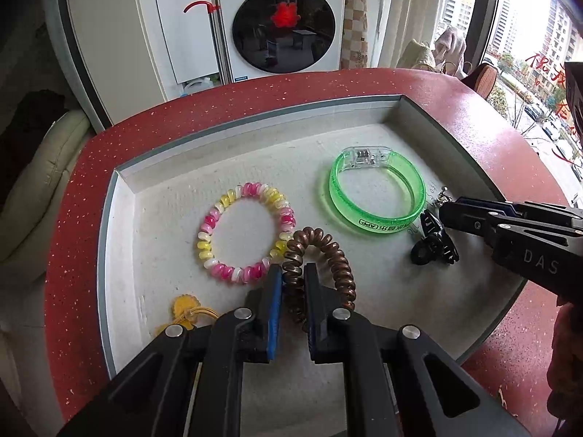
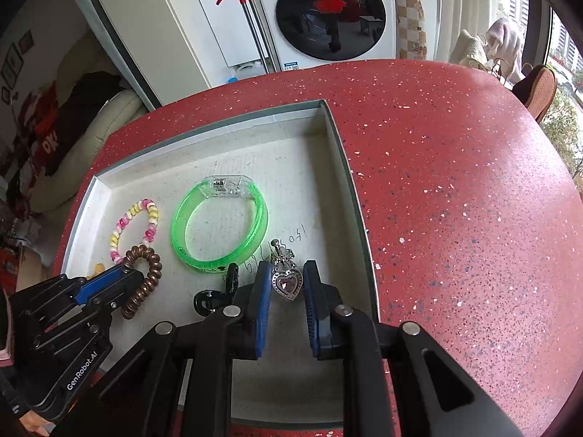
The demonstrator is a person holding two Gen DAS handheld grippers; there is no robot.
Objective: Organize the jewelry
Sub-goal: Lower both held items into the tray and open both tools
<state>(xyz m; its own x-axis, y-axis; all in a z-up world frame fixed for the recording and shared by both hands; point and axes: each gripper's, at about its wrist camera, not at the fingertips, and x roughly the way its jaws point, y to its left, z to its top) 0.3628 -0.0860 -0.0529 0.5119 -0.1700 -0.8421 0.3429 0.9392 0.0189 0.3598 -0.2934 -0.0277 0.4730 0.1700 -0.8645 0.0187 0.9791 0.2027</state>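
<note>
We see the left tool [image 1: 293,273] nearly closed, clamped on the brown coil hair tie [image 1: 320,255], low over the white tray [image 1: 120,196] on the red bench [image 2: 455,182]. Right tool [image 2: 286,284] is narrow too, gripping the heart pendant [image 2: 288,282]. Green bangle [image 2: 220,225] lies at 11 o'clock of the pendant, pink-yellow bracelet [image 1: 246,233] at 10 o'clock of the hair tie.

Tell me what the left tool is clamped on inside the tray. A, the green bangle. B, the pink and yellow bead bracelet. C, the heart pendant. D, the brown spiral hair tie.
D: the left tool has its blue pads pressed on the brown spiral hair tie, while the green bangle and the bead bracelet lie free in the tray.
</note>
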